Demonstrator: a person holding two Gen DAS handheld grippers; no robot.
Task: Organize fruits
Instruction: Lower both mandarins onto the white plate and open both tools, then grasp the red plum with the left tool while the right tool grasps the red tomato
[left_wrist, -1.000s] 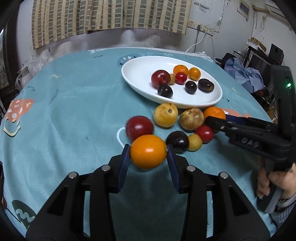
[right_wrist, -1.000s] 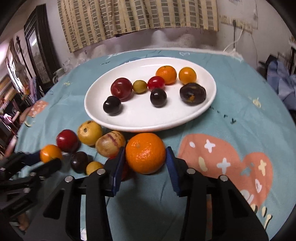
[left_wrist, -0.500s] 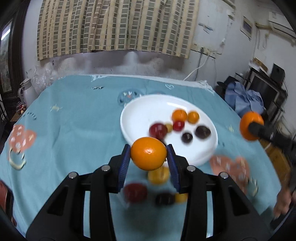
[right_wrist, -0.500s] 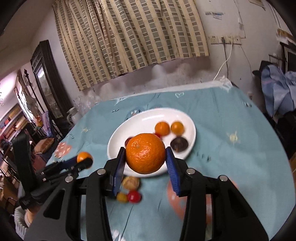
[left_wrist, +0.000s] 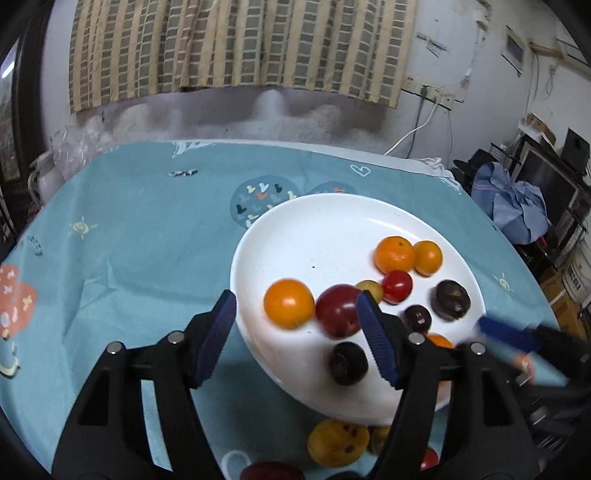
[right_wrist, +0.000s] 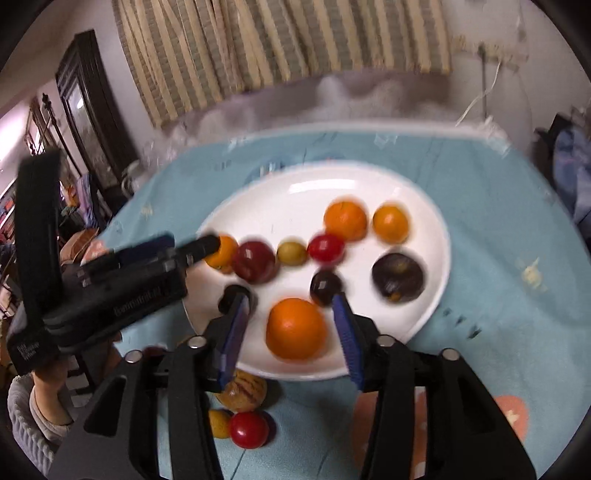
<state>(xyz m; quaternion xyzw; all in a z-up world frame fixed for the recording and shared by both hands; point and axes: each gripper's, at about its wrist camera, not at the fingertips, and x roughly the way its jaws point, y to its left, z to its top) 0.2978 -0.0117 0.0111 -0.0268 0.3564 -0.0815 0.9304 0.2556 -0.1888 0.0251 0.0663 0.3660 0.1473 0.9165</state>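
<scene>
Both oranges are on the plate (left_wrist: 295, 221) now. The left hand-held gripper (left_wrist: 295, 338) is opening, its orange (left_wrist: 289, 303) lying free between spread jaws; the right hand-held gripper (right_wrist: 291, 338) is opening around its orange (right_wrist: 296, 328) too. I'd lift straight up so nothing rolls. The white print on the gripper body is too blurred to read.

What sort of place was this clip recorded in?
Most likely a lived-in room in a home: a round table under a teal patterned tablecloth, a checked curtain on the wall behind it, and a heap of clothes beside a cluttered shelf.
</scene>
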